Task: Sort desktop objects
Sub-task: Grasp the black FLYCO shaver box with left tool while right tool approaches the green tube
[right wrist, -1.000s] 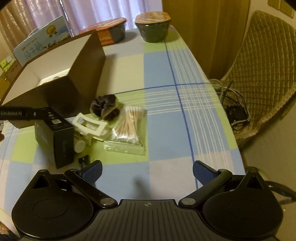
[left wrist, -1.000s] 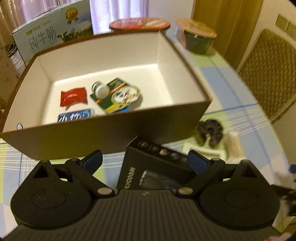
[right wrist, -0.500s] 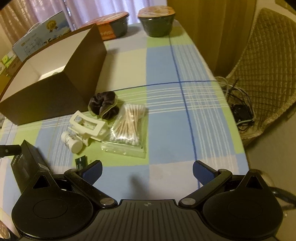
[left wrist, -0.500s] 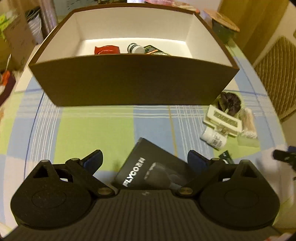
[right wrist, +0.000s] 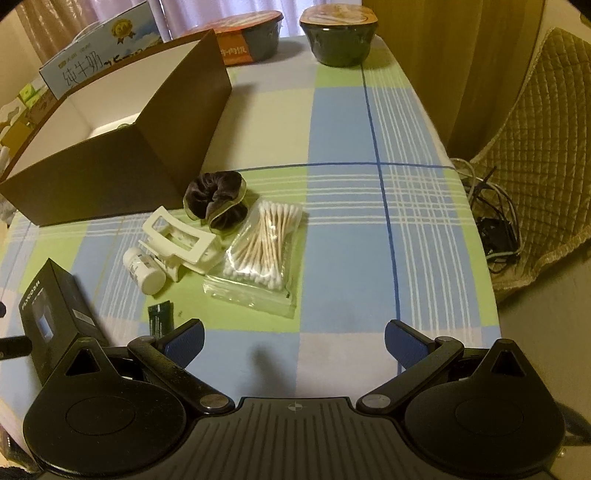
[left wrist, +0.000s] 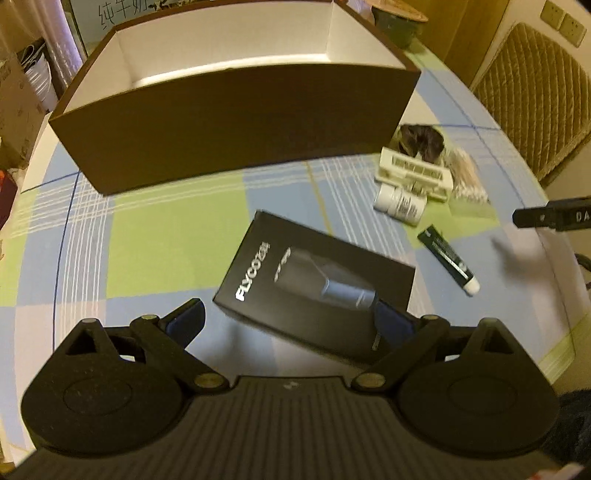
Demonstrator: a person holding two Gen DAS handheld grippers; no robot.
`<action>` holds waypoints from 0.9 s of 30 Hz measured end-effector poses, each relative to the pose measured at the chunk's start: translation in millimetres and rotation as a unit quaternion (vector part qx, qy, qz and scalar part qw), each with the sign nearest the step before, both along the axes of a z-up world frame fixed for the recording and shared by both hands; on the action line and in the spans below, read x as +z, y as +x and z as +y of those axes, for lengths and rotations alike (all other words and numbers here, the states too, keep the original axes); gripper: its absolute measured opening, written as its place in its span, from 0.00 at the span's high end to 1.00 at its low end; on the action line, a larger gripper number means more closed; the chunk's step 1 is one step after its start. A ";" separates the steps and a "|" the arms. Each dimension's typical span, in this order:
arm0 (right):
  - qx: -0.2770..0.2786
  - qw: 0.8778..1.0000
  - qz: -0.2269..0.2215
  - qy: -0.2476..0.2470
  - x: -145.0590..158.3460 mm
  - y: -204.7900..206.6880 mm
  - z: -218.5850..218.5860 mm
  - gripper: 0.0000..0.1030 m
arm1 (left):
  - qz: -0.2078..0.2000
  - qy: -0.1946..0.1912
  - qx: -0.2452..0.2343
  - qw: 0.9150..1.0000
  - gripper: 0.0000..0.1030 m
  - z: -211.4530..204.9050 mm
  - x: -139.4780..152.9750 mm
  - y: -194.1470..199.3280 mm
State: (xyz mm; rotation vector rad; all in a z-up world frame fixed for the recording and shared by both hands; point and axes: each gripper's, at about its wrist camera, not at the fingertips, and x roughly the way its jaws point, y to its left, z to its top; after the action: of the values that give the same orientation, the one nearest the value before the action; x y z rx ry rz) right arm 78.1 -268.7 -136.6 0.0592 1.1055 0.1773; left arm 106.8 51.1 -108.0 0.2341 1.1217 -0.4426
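A black FLYCO box (left wrist: 314,288) lies on the checked tablecloth in front of the brown cardboard box (left wrist: 236,122). My left gripper (left wrist: 291,319) is open, its fingers at the black box's near end without gripping it. The black box also shows in the right wrist view (right wrist: 55,306). My right gripper (right wrist: 293,338) is open and empty above the cloth. Ahead of it lie a bag of cotton swabs (right wrist: 264,251), a white hair clip (right wrist: 177,243), a dark scrunchie (right wrist: 216,201), a small white bottle (right wrist: 144,271) and a dark tube (right wrist: 160,317).
Two lidded bowls (right wrist: 338,33) and a milk carton (right wrist: 99,62) stand at the table's far end. A wicker chair (right wrist: 546,155) and cables are off the right edge. The table's right edge is close to the right gripper.
The left gripper pulled back from the cardboard box and its view now shows the whole black box lying on the cloth. The right gripper stayed nearly still.
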 end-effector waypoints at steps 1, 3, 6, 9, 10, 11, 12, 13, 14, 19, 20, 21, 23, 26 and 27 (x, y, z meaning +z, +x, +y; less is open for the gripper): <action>0.000 1.000 0.001 0.000 -0.4 -0.8 -1.0 0.02 | 0.007 -0.003 0.004 1.000 0.06 0.0 -1.0 -1.5; 0.000 1.000 0.004 -0.001 -1.9 -2.4 -3.9 0.02 | 0.024 -0.017 0.018 0.999 0.06 1.4 -3.6 -4.3; -0.002 1.000 0.009 -0.002 -5.0 -4.5 -8.8 0.02 | 0.049 -0.032 0.048 0.997 0.06 -2.6 -7.8 -8.7; 0.000 1.000 0.013 -0.004 -7.0 -5.1 -14.3 0.02 | 0.063 -0.044 0.088 0.993 0.06 -10.8 -8.7 -7.8; 0.001 1.000 0.013 -0.004 -7.2 -5.0 -15.9 0.02 | 0.063 -0.045 0.105 0.991 0.06 -13.8 -8.5 -6.1; 0.003 1.000 0.013 -0.005 -7.4 -4.4 -17.6 0.02 | 0.061 -0.046 0.119 0.990 0.06 -16.4 -8.9 -4.0; 0.005 1.000 0.012 -0.005 -7.7 -4.1 -19.5 0.02 | 0.060 -0.047 0.134 0.988 0.06 -18.8 -9.0 -1.5; 0.007 1.000 0.013 -0.006 -8.1 -3.3 -21.3 0.02 | 0.061 -0.048 0.152 0.985 0.06 -20.6 -9.5 1.7; 0.009 1.000 0.013 -0.006 -8.4 -2.6 -23.0 0.02 | 0.066 -0.054 0.165 0.983 0.05 -21.0 -9.5 5.8; 0.021 1.000 0.019 -0.010 -12.7 -0.3 -31.4 0.02 | 0.082 -0.055 0.235 0.967 0.01 -30.2 -19.4 22.7; 0.023 0.999 0.020 -0.010 -13.4 0.0 -33.2 0.02 | 0.080 -0.056 0.243 0.965 0.01 -31.5 -20.4 25.2; 0.024 0.999 0.021 -0.010 -14.7 0.4 -35.3 0.02 | 0.078 -0.054 0.246 0.965 0.01 -33.1 -22.1 27.3; 0.026 0.999 0.024 -0.010 -16.7 0.9 -38.3 0.02 | 0.088 -0.041 0.247 0.964 0.02 -36.3 -29.4 32.0; 0.028 0.999 0.026 -0.007 -18.8 1.0 -41.7 0.02 | 0.087 -0.033 0.224 0.970 0.03 -34.3 -32.4 29.7; 0.028 0.999 0.027 -0.006 -19.5 0.9 -42.3 0.02 | 0.083 -0.031 0.209 0.974 0.04 -34.0 -32.2 28.8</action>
State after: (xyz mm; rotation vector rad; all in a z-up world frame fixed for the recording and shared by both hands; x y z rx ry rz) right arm 79.0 -311.1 -156.1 0.0238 1.1623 0.2200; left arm 135.7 17.2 -140.2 -0.0980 1.2809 -0.1224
